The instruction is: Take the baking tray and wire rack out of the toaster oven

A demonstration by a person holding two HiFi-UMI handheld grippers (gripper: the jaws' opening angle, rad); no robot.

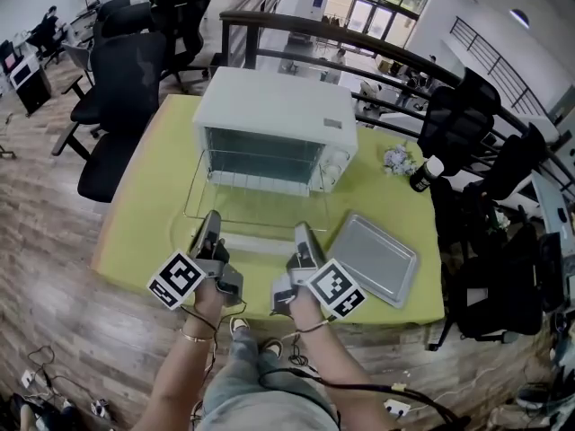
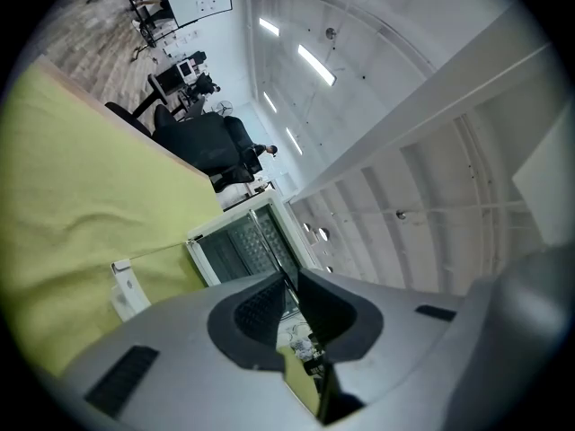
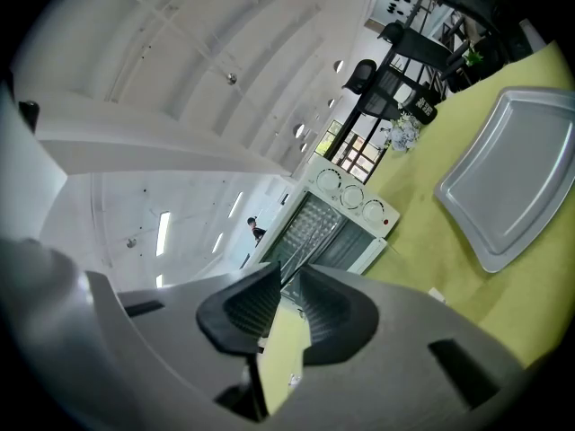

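A: How far along is it?
B: The baking tray point(image 1: 373, 259) lies on the tabletop point(image 1: 144, 227), right of the toaster oven point(image 1: 274, 119). The wire rack point(image 1: 260, 183) looks partway out, its front wire pinched by the nearly closed left gripper point(image 1: 213, 217) and right gripper point(image 1: 305, 232).
A: What remains?
B: Drawing it clear.

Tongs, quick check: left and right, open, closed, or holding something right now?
Left tongs: closed on the front wire of the wire rack.
Right tongs: closed on the same wire rack.

Side by side, the left gripper point(image 1: 212, 217) and right gripper point(image 1: 304, 231) are pointing level, jaws clamping the thin metal wire rack point(image 1: 260, 183).
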